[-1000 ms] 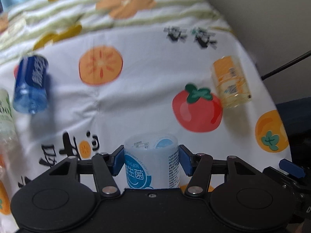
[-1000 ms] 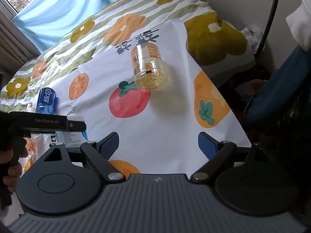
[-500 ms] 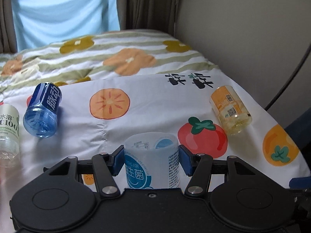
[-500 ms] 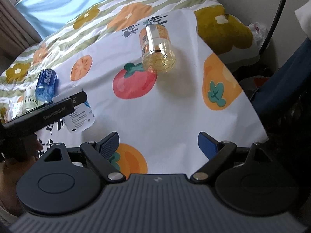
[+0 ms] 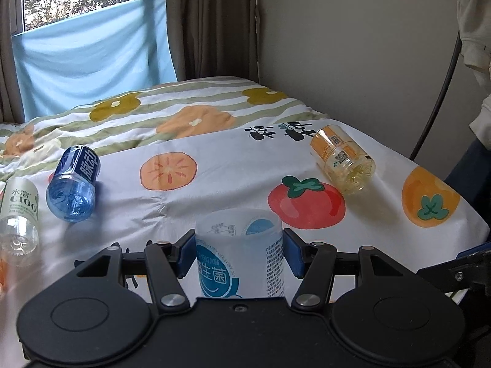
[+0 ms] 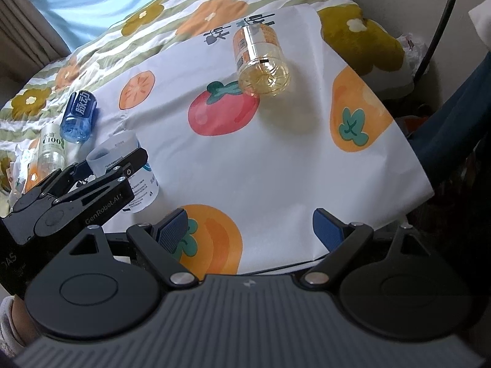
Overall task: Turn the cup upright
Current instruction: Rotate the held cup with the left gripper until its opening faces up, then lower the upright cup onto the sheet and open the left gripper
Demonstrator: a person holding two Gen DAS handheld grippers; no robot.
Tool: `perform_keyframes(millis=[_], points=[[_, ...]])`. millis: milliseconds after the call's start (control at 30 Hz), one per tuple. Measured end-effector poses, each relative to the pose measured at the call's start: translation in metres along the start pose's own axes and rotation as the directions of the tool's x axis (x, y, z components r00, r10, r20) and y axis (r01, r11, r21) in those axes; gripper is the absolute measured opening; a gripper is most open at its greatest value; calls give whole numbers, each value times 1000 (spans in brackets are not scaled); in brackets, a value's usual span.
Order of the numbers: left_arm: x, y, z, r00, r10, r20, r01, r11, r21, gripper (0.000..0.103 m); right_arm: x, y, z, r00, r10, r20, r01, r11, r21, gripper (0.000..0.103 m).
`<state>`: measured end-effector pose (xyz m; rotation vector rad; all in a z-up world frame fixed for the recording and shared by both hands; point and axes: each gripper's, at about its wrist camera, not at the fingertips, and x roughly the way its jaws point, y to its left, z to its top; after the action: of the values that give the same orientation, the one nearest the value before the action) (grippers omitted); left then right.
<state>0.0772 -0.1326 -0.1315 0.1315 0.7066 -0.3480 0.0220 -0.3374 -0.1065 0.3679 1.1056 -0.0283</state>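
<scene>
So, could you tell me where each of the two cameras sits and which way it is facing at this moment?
Left wrist: on the left gripper, looking nearly level across the bed toward the window; its blue pads clamp the white cup, open end up.
Right wrist: on the right gripper, pads wide apart and holding nothing, looking down on the fruit-print cloth; the left gripper shows at the left edge, and a bit of the person at the bottom-left corner.
Shared: the white cup, blue bottle, orange bottle and clear bottle.
</scene>
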Motion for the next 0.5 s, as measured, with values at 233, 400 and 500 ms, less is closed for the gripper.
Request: perform_keyframes(millis=[233, 400, 500], points=[[-11, -1, -9, 1000, 4, 1, -4, 1000, -3, 64, 1, 4, -3, 1000, 0, -3, 0, 1000, -5, 103], [-14, -2, -12, 1000, 5, -14, -5, 1000, 6, 64, 2, 7, -2, 1000, 5, -4, -5, 1000, -13, 103], [-16, 1, -14, 999, 1, -34, -1, 1000, -9, 65, 3, 9, -1, 1000, 8, -5, -8, 1000, -15, 103]])
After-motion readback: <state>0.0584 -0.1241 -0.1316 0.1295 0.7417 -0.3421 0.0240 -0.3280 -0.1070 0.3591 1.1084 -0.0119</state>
